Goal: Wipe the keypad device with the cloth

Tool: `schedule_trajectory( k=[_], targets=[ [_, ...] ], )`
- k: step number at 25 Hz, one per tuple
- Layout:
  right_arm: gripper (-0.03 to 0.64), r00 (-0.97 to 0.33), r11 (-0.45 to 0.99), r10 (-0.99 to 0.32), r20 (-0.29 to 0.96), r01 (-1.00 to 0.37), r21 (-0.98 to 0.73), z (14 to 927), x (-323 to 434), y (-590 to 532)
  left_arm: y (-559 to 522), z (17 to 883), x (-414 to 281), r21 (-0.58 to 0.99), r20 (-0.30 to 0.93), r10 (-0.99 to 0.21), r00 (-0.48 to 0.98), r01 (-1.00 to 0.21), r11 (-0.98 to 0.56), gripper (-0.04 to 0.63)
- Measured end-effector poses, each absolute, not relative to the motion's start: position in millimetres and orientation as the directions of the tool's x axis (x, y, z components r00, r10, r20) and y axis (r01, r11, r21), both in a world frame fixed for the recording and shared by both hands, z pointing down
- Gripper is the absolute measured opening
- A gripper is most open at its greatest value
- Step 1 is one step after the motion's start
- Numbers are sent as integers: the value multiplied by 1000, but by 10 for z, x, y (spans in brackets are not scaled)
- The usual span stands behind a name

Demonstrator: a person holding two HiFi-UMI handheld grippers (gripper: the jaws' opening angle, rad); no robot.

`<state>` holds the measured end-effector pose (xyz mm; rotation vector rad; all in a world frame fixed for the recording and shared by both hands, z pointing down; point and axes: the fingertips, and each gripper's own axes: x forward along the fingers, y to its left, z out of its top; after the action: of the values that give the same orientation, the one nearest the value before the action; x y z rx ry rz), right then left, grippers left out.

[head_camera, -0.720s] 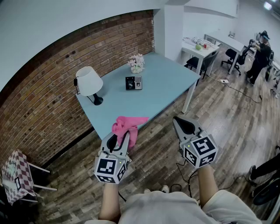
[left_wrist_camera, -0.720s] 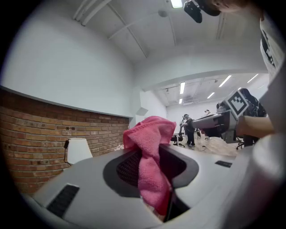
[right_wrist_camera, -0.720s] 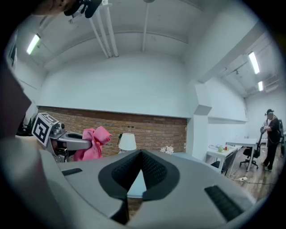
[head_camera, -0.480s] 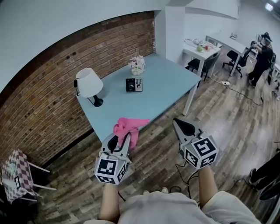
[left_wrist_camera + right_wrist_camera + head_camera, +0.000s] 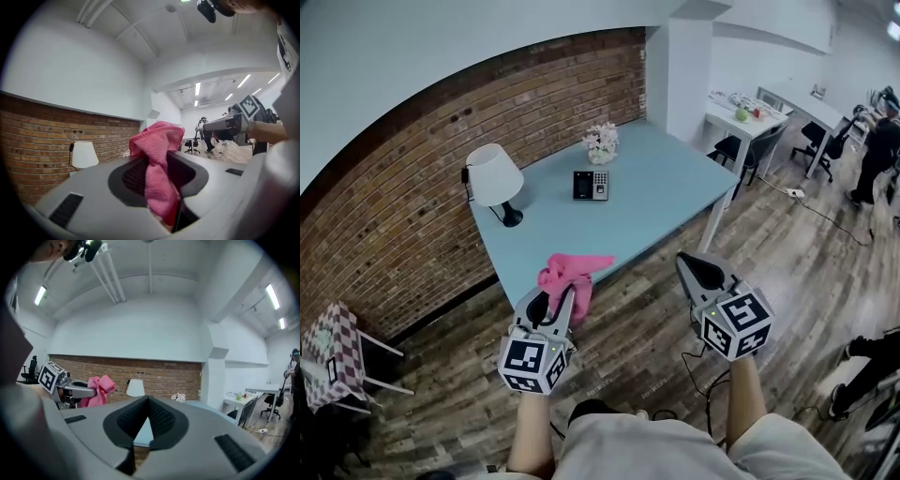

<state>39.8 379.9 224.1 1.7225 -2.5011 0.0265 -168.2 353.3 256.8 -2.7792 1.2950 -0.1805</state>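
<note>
step: approach | we clamp the cloth (image 5: 569, 274) in the left gripper (image 5: 558, 300) | right gripper (image 5: 692, 267) closed, empty | we should reach the table (image 5: 675, 192), press cloth flat on the keypad (image 5: 591, 185)

Surfaces noted
The cloth (image 5: 567, 275) is seen as fuzzy terry; the table (image 5: 666, 202) as smooth and matt; the wall (image 5: 412, 187) as rough brick; the floor (image 5: 647, 319) as grained wood planks.

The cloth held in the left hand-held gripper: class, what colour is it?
The cloth is pink, plain with no pattern. It shows best in the left gripper view.
</note>
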Motion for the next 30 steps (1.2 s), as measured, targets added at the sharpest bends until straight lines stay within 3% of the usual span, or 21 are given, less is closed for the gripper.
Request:
schedule_trajectory(
  k=[12,30],
  targets=[
    [18,-398,396,-911,110,-917,-45,2401,647,3336,3081,2651,-1411,-125,93,-772,629,-762,-636,147],
    [20,-440,438,-893,96,-898,-42,2415,595,1194,840,2598,-1176,-131,101,-746,658,-735,-665,147]
  ],
)
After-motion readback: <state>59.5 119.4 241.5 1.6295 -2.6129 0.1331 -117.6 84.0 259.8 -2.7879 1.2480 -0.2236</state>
